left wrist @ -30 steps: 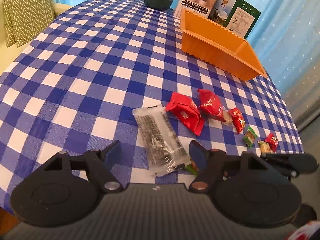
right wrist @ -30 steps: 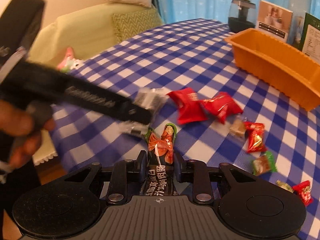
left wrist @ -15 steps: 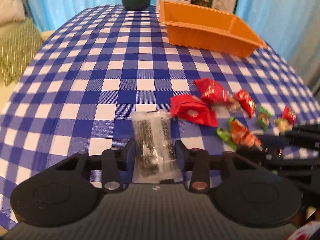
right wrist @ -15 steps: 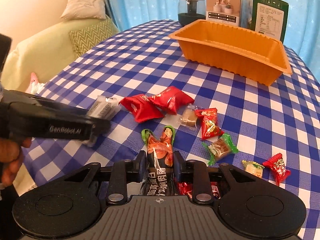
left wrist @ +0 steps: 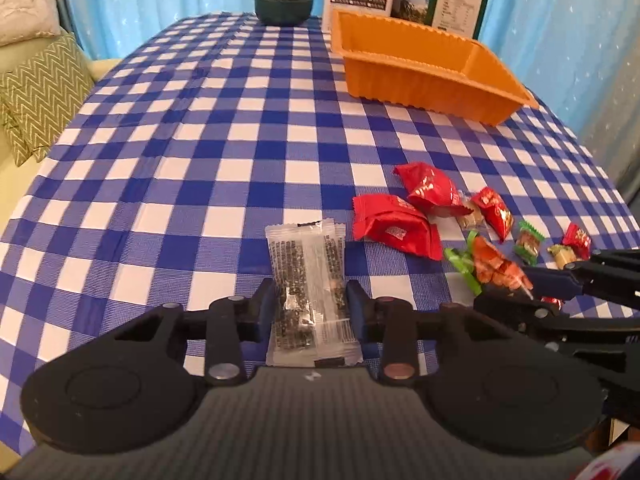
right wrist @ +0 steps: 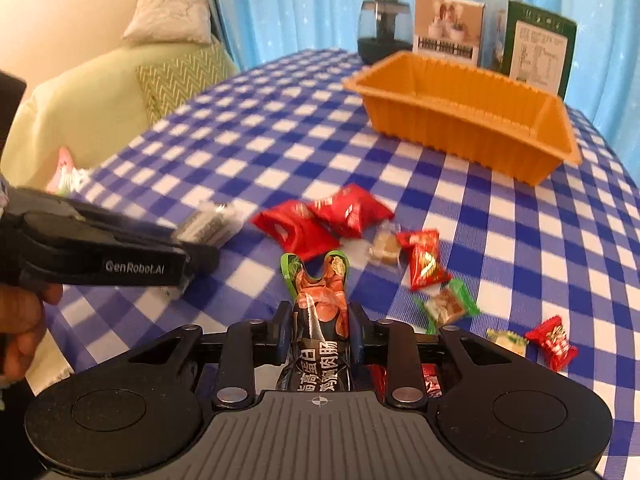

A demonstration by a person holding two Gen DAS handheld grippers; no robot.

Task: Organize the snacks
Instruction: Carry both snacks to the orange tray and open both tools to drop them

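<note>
**Both grippers hold a snack above the checked table**

While the left gripper [left wrist: 311, 308] is closed on a clear packet [left wrist: 308, 280] with dark printing, the right gripper [right wrist: 320, 328] is clamped on a sausage pack [right wrist: 322, 312] with orange picture and green ends. Each snack stands between the two fingers and points forward, away from the camera. In the right wrist view the left gripper [right wrist: 192, 256] comes in from the left side, with the clear packet [right wrist: 210, 222] at its tip.

On the blue and white tablecloth [left wrist: 224, 128] the other snacks lie loose. Two big red packs [left wrist: 408, 208] lie touching each other, just beside the clear packet on its right. Next to them are a pale candy [right wrist: 384, 246], a red candy [right wrist: 424, 266], a green candy [right wrist: 446, 306], a yellowish candy [right wrist: 506, 340] and one more small red candy [right wrist: 554, 340], in a row toward the table edge. Something red also shows under the right gripper, but I cannot tell what it is.

The orange tray [left wrist: 420, 80] stands at the far side of the table, well apart from the snacks. Between the grippers and the tray only the loose snacks lie on the cloth. Behind the tray stand a white box [right wrist: 448, 32] and a green box [right wrist: 540, 52], and near them a dark round appliance [left wrist: 284, 4]. Behind all hangs a blue curtain [right wrist: 300, 4], and at the left a sofa [right wrist: 92, 100] with cushions.
</note>
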